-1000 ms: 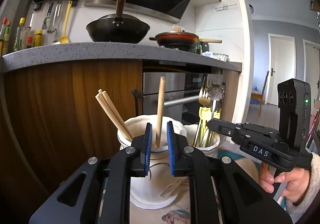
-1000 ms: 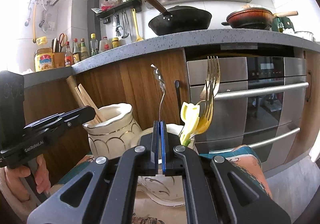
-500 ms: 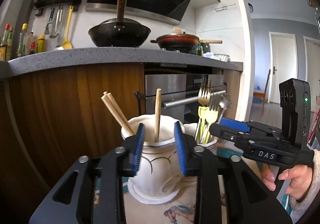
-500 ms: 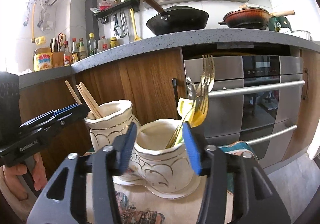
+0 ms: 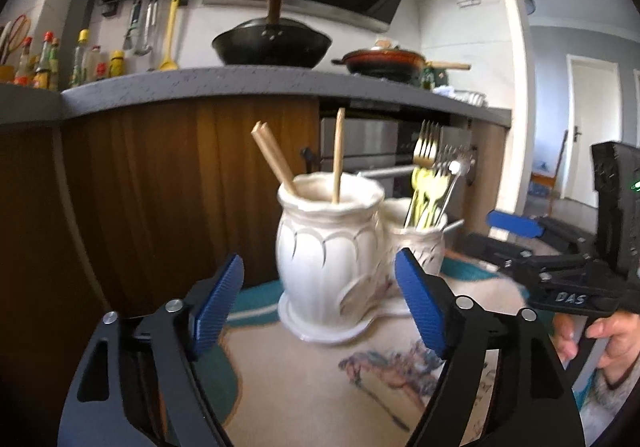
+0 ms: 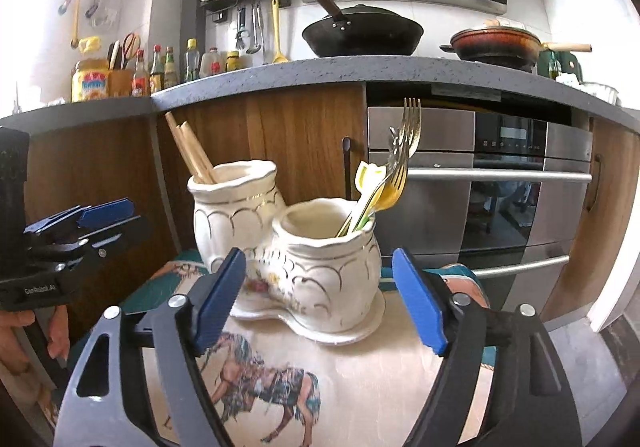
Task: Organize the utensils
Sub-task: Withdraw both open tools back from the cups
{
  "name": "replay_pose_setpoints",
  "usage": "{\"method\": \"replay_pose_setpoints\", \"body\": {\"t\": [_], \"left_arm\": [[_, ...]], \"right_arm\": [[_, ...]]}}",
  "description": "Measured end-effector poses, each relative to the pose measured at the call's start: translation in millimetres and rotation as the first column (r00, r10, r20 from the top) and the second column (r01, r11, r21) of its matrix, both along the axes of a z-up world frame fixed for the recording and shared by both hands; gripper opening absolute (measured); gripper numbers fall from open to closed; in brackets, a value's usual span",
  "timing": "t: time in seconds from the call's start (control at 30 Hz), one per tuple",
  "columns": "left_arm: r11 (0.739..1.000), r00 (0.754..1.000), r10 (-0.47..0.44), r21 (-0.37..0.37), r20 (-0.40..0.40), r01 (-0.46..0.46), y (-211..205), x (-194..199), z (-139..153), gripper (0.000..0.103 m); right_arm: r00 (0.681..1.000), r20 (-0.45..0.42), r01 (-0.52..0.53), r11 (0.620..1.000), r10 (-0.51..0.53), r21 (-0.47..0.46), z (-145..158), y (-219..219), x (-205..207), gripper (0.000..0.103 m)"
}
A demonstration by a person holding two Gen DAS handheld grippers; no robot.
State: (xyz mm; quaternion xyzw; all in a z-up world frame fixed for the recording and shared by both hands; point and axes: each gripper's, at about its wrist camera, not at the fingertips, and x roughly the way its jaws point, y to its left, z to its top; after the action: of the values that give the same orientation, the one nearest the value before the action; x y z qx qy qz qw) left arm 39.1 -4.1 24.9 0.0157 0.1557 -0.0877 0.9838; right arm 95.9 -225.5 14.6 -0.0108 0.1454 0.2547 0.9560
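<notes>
A white ceramic double utensil holder stands on a small table. Its taller jar [image 5: 328,243] [image 6: 234,215] holds wooden chopsticks [image 5: 338,155] [image 6: 188,151]. Its lower jar [image 5: 418,243] [image 6: 328,263] holds gold forks [image 5: 426,143] [image 6: 406,151] and yellow-handled utensils [image 6: 368,175]. My left gripper [image 5: 320,307] is open and empty, a little short of the taller jar. My right gripper [image 6: 320,295] is open and empty, a little short of the lower jar. Each gripper shows in the other's view, left gripper [image 6: 80,231], right gripper [image 5: 532,243].
The table wears a cloth with a horse print [image 6: 276,383] [image 5: 392,363]. Behind stand wooden cabinets [image 6: 304,135], a steel oven [image 6: 500,183] and a grey counter [image 6: 320,71] with a black wok [image 6: 360,31] and a red pan [image 6: 496,43].
Both grippers have opened wide and drawn back from the jars. The left let go of a chopstick, the right let go of a metal utensil; both now rest in the jars.
</notes>
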Motion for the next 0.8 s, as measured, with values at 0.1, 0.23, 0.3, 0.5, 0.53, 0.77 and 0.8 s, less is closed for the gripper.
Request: {"method": "replay_pose_setpoints", "body": {"t": [0.1, 0.23, 0.3, 0.5, 0.53, 0.77, 0.8], "left_arm": [[0.999, 0.999, 0.042, 0.003, -0.032, -0.041, 1, -4, -7, 0.085], [0.996, 0.996, 0.084, 0.007, -0.033, -0.084, 5, -10, -12, 0.092], [0.994, 0.994, 0.103, 0.023, -0.029, -0.103, 5, -11, -14, 0.094], [0.99, 0.991, 0.134, 0.04, -0.013, -0.134, 6, -12, -18, 0.096], [0.99, 0.991, 0.136, 0.039, -0.007, -0.136, 6, -13, -18, 0.096], [0.989, 0.991, 0.13, 0.064, 0.001, -0.13, -1, -12, -18, 0.097], [0.989, 0.992, 0.13, 0.067, 0.005, -0.13, -1, -13, -17, 0.097]], "right_arm": [[1.0, 0.008, 0.009, 1.0, -0.009, -0.022, -3, -1, -5, 0.084], [1.0, 0.012, 0.029, 0.999, -0.028, -0.039, -8, -5, -8, 0.087], [0.999, 0.023, 0.035, 0.998, -0.034, -0.047, -10, -6, -10, 0.091], [0.999, 0.037, 0.034, 0.999, -0.032, -0.039, -13, -10, -13, 0.095], [0.999, 0.041, 0.036, 0.999, -0.034, -0.034, -13, -11, -13, 0.096], [0.997, 0.034, 0.064, 0.998, -0.063, -0.011, -12, -16, -11, 0.097], [0.997, 0.036, 0.066, 0.998, -0.065, -0.014, -12, -15, -11, 0.097]]}}
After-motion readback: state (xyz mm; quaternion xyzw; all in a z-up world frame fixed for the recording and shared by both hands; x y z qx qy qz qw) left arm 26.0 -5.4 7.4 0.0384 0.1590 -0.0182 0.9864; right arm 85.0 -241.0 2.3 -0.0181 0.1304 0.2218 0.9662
